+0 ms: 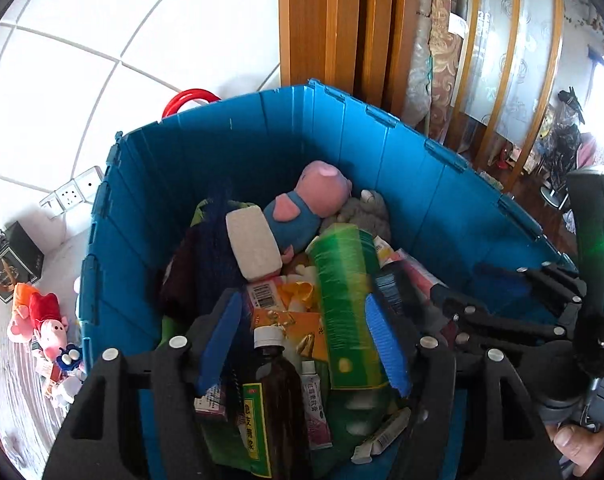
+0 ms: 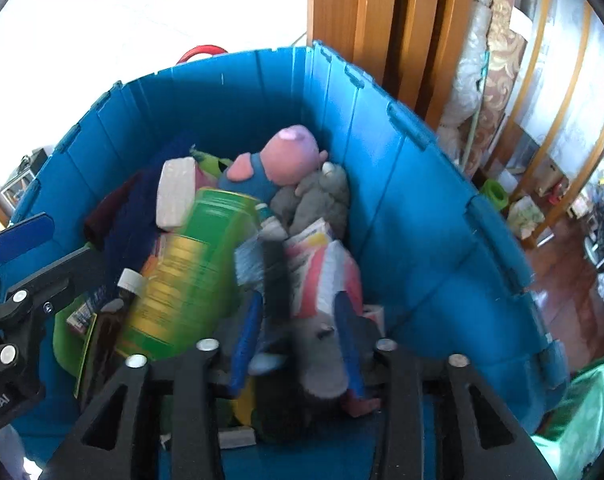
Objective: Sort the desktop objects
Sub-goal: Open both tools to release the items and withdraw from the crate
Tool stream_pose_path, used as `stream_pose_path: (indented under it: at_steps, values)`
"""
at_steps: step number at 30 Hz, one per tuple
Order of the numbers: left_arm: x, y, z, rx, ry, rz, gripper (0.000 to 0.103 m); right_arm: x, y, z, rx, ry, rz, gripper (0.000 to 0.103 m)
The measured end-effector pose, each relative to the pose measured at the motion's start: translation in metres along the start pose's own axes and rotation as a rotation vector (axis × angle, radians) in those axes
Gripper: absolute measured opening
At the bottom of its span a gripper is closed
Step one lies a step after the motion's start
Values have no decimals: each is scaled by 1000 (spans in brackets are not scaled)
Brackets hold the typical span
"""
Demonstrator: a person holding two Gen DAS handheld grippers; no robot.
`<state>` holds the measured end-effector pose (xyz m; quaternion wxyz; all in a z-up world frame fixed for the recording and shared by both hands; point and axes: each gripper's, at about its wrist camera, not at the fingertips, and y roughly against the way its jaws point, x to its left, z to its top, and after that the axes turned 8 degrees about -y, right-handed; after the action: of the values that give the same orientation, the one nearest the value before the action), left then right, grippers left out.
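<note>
A blue bin (image 1: 381, 160) (image 2: 421, 220) holds a heap of objects. My left gripper (image 1: 302, 300) hangs open over its near side, above an orange box (image 1: 294, 320) and a brown bottle (image 1: 274, 392). A green can (image 1: 343, 300) (image 2: 182, 272) lies blurred along its right pad. My right gripper (image 2: 298, 296) is open beside it, over a dark-handled brush (image 2: 254, 260) and a grey plush (image 2: 325, 364), neither pressed by the pads. Further back lie a pink pig plush (image 1: 302, 208) (image 2: 278, 164) and a white block (image 1: 254, 240).
Left of the bin, on a white cloth, lie small pig plushes (image 1: 46, 320), a power strip (image 1: 74, 194) and a dark box (image 1: 10, 260). A wooden door frame (image 1: 341, 20) rises behind the bin. A green bag (image 2: 581, 412) sits at the bin's right.
</note>
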<state>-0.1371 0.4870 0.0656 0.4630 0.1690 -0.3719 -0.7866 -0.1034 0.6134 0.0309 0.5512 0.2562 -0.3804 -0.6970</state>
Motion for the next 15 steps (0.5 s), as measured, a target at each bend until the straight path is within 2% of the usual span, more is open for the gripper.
stream_pose_path:
  at_steps: [1, 2, 3, 7, 8, 10, 15]
  values:
    - [1, 4, 0, -11, 1, 4, 64, 0, 2, 0, -8, 4, -6, 64]
    - [5, 7, 1, -22, 1, 9, 64, 0, 5, 0, -22, 8, -12, 77]
    - [7, 11, 1, -32, 2, 18, 64, 1, 11, -2, -42, 12, -16, 83]
    - [21, 38, -5, -105, 19, 37, 65, 5, 30, -4, -100, 14, -10, 96]
    - [25, 44, -7, -124, 24, 41, 70, 6, 36, -5, -117, 14, -2, 102]
    - [36, 60, -13, -169, 43, 55, 81, 12, 48, -8, -157, 12, 17, 103]
    - [66, 98, -36, -265, 85, 107, 83, 36, 72, -18, -228, 21, 91, 103]
